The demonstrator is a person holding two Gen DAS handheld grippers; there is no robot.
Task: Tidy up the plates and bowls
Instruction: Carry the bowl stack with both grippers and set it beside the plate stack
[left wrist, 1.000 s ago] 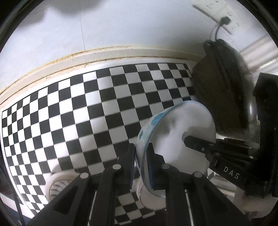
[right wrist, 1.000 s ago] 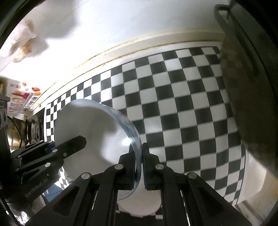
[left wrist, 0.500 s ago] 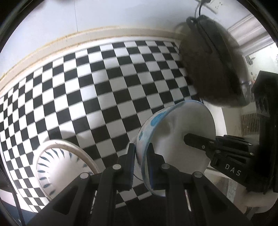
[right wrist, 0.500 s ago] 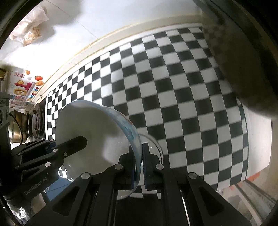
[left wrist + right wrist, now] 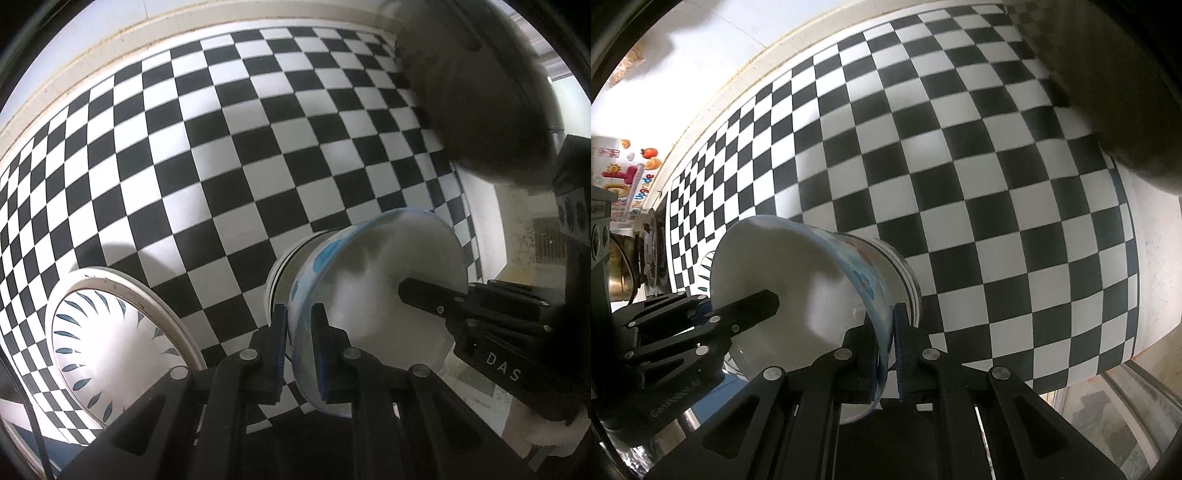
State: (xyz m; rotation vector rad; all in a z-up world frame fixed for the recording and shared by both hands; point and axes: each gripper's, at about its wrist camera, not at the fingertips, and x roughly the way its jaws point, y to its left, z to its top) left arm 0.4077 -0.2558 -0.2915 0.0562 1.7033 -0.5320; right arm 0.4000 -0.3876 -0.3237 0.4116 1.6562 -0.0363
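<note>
A white bowl with blue marks on its outside (image 5: 388, 266) hangs tilted over the checkered table, held by both grippers at opposite rims. My left gripper (image 5: 299, 317) is shut on its near rim, one finger inside and one outside. My right gripper (image 5: 886, 321) is shut on the other rim; it also shows as the black fingers (image 5: 424, 295) in the left wrist view. The same bowl (image 5: 783, 266) sits over a second white bowl (image 5: 905, 273) standing on the table, also seen from the left wrist (image 5: 291, 258). A white plate with blue leaf marks (image 5: 110, 332) lies to the left.
The black-and-white checkered cloth (image 5: 258, 147) covers the table up to a pale wall ledge. A large dark round pan (image 5: 480, 92) stands at the right, also seen from the right wrist (image 5: 1126, 92). The table's edge (image 5: 1145, 295) runs down the right side. Colourful stickers (image 5: 628, 173) are far left.
Both grippers have carried the bowl lower and across the table. The leaf-marked plate has come fully into view at the left, and the second bowl now shows right under the held one.
</note>
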